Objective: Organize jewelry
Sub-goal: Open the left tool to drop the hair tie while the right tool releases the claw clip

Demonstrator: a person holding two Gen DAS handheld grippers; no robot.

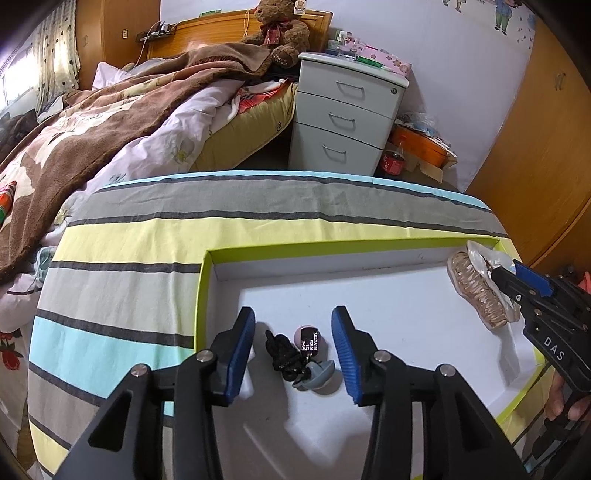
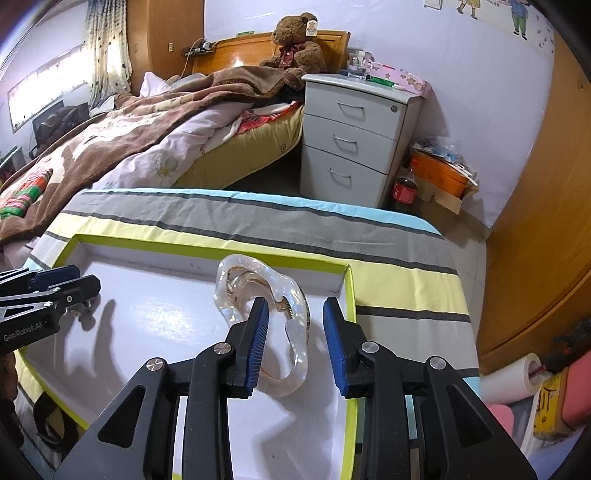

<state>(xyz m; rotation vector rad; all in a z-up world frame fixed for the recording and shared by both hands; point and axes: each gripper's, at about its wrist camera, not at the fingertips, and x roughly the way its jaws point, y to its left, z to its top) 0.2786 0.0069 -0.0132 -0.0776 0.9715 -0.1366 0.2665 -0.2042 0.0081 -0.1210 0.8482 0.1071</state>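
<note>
The left tool (image 1: 293, 343) is nearest in the left wrist view, its blue pads (image 1: 242, 354) standing apart with nothing pressed between them. In the gap, on the white floor of the tray (image 1: 406, 332), lies a small heap: a black cord (image 1: 282, 350), a dark tag (image 1: 309, 341) over a pink bead (image 1: 303, 332), and a grey piece (image 1: 319, 371). No pad touches the heap.

In the right wrist view the right tool (image 2: 295, 328) also stands part open. A clear, pearly hair claw (image 2: 258, 291) lies in the tray's far right corner, its near loop between the pads; the left pad (image 2: 256, 339) overlaps it in view, and I cannot tell whether it touches. The right pad stands clear of it.

The tray has a lime rim (image 2: 352, 295) and rests on a desk under a striped cloth (image 1: 147, 236). Beyond are a bed (image 1: 110, 122), a teddy bear (image 1: 280, 29) and a grey drawer unit (image 1: 347, 114).
</note>
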